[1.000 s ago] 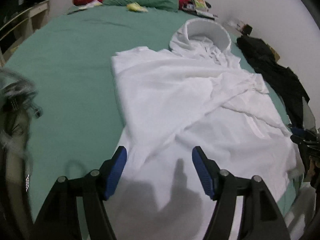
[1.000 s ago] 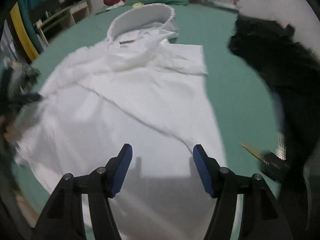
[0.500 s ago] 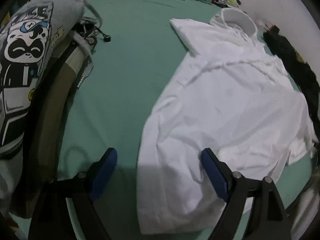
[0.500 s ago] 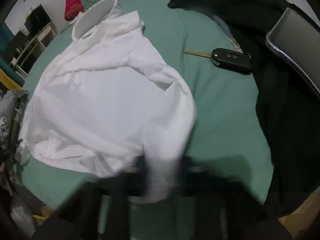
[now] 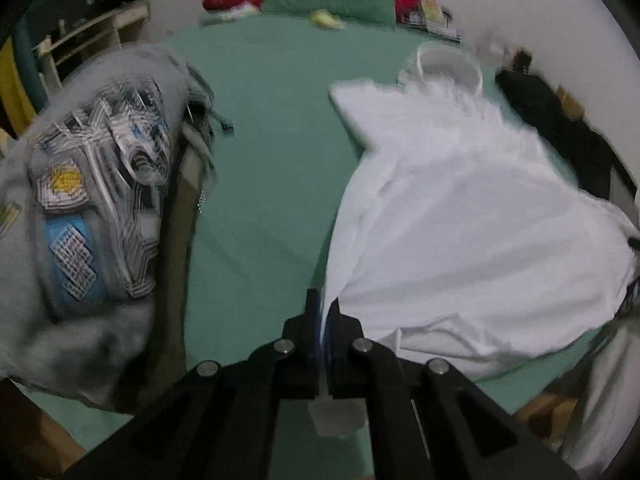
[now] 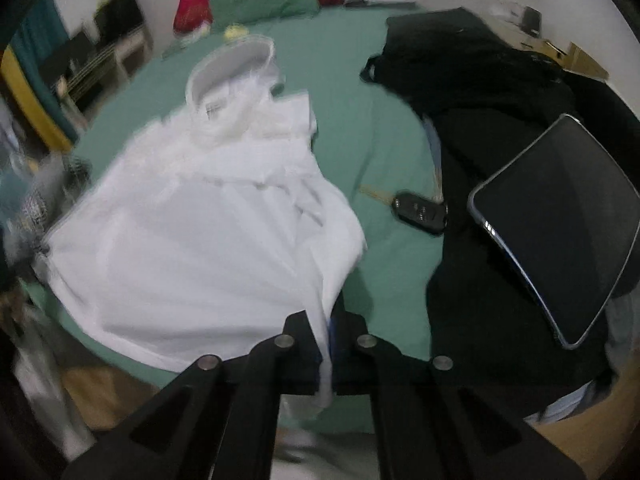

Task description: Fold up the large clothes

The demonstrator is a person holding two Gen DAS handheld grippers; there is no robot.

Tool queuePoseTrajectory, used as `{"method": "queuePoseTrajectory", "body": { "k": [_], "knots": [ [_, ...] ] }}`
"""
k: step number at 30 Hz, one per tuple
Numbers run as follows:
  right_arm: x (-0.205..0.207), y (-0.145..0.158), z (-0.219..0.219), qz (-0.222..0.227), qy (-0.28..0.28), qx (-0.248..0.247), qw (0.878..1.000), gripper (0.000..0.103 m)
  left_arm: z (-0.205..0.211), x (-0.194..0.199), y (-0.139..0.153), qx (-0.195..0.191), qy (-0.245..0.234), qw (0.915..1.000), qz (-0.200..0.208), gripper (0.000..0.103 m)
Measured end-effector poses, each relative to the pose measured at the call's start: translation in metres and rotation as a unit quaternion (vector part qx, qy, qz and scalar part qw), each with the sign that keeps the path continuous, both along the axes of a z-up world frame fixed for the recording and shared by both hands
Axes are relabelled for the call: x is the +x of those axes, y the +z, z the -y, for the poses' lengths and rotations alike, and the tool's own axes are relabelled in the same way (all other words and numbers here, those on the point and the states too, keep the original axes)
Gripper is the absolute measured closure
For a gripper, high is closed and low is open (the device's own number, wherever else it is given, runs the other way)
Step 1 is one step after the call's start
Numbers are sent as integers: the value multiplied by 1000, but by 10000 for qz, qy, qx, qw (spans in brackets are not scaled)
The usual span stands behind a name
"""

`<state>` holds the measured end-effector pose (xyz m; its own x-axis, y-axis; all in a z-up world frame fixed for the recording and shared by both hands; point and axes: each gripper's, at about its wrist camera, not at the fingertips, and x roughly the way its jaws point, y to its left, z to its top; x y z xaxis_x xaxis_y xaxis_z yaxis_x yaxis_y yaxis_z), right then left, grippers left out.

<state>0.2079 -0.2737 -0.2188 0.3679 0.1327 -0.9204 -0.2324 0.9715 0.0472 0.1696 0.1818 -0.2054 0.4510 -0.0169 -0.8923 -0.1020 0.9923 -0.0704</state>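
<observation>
A white shirt (image 5: 472, 224) lies spread on the green bed (image 5: 264, 128), collar at the far end, with bare sheet open to its left as far as a grey printed garment (image 5: 80, 208), and on its right a car key (image 6: 420, 210), black clothes (image 6: 472, 92) and a tablet (image 6: 560, 220). The left tool (image 5: 323, 312) has just closed and is clamped on the shirt's near left hem corner, where half a second ago its blue pads stood apart over the cloth. The right tool (image 6: 327, 332) is clamped on the near right hem corner, and the hem is lifted off the bed's near edge.
</observation>
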Motion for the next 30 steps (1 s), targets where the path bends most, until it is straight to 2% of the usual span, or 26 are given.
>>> {"method": "queuePoseTrajectory", "body": {
  "k": [2, 4, 6, 7, 8, 9, 10, 13, 15, 17, 20, 22, 26, 30],
  "knots": [
    [0, -29, 5, -420, -36, 3, 9991, 100, 6, 15, -22, 68, -16, 9990, -447, 98],
    [2, -59, 5, -624, -111, -141, 9979, 97, 9, 18, -33, 309, -37, 9975, -634, 98],
    [0, -70, 5, -657, -247, -148, 9974, 88, 12, 22, -25, 393, 3, 9980, -504, 77],
    [-1, -67, 4, -568, -301, -188, 9978, 72, 11, 25, -17, 370, 41, 9987, -344, 45],
    [-1, -63, 2, -468, -354, -285, 9979, 60, 9, 28, -6, 210, 110, 9997, -60, 31],
    [0, -56, 0, -320, -425, -403, 9978, 42, 8, 31, 2, 89, 138, 9997, 153, 30],
    [3, -47, -2, -144, -478, -474, 9976, 37, 9, 37, 11, -7, 119, 9994, 330, 30],
    [20, -20, -15, 321, -476, -506, 9971, 37, 17, 63, 24, -167, -12, 9974, 697, 27],
    [37, -8, -27, 556, -404, -454, 9966, 37, 21, 88, 21, -91, 64, 9970, 771, 27],
    [59, -3, -37, 652, -378, -404, 9963, 37, 24, 107, 16, -222, 154, 9965, 794, 27],
    [98, -1, -57, 791, -370, -164, 9960, 37, 27, 142, 8, -445, 310, 9950, 837, 27],
    [130, -1, -69, 920, -257, -56, 9954, 37, 30, 165, 2, -455, 407, 9943, 879, 27],
    [192, -9, -109, 1262, 103, -224, 9917, 37, 28, 208, -16, -510, 565, 9927, 938, 27],
    [255, -8, -152, 1732, 388, -299, 9837, 37, 22, 240, -38, -684, 545, 9934, 741, 27]
  ]
}}
